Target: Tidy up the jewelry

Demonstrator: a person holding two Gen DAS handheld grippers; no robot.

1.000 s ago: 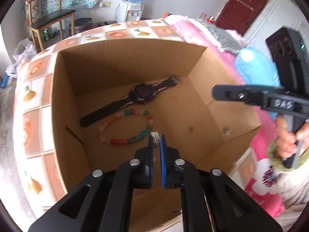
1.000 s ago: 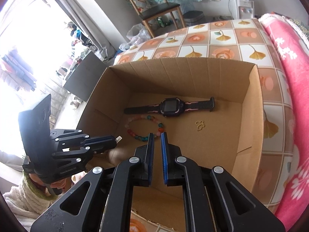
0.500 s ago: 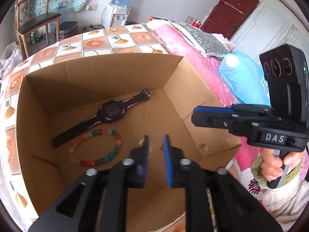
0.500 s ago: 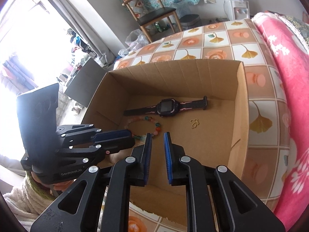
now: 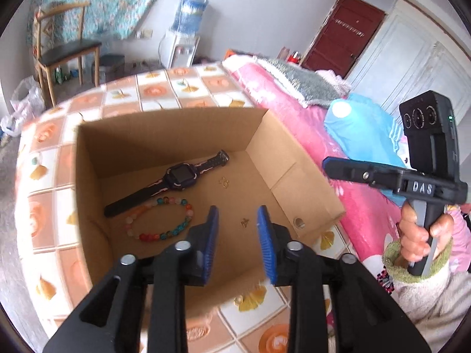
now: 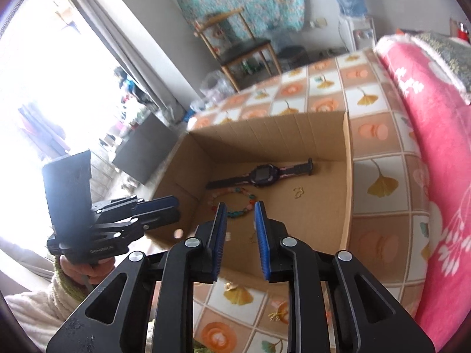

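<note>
On right gripper (image 5: 332, 166): "DAS"

Beyond the jaws, past the far edge of the tiled bench (image 5: 164, 88), a wooden chair (image 5: 63, 53) stands against a floral cloth (image 5: 103, 3) hung on the wall. A water dispenser (image 5: 184, 38) stands farther right. To the right of the jaws a pink blanket (image 6: 426, 135) covers a bed, with a dark red door (image 5: 347, 32) behind it.
</note>
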